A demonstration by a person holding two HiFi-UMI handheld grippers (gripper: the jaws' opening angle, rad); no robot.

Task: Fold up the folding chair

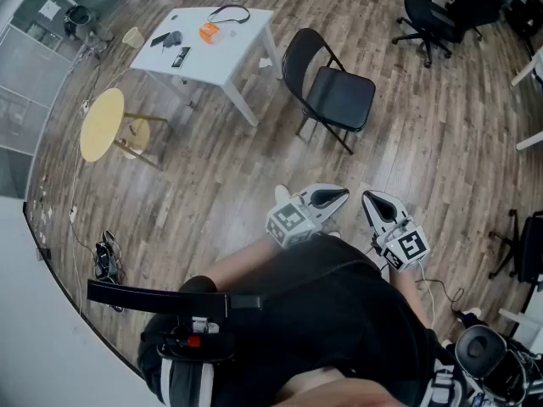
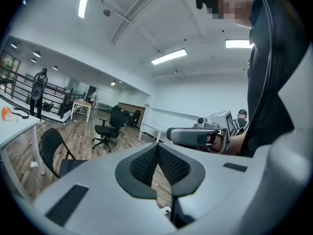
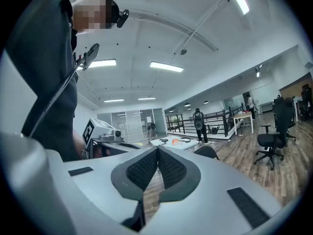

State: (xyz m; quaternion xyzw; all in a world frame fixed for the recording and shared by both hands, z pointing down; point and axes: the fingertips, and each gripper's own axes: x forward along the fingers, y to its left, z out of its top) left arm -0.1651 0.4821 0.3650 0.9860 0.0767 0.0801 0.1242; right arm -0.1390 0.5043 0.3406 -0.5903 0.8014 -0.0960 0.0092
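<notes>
With left claw [image 1: 333, 198] and right claw [image 1: 374, 202] both pressed together, empty, well short of the open folding chair [image 1: 339, 98] beside the white tabletop [image 1: 222, 58], I reckoned I must step closer and spread them for its backrest [image 1: 301, 62].

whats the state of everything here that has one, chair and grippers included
folding chair: unfolded, standing on the floor, seat bare
left gripper: jaws shut, nothing held
right gripper: jaws shut, nothing held
white table: upright, small items on top
office chair: upright, nobody in it
</notes>
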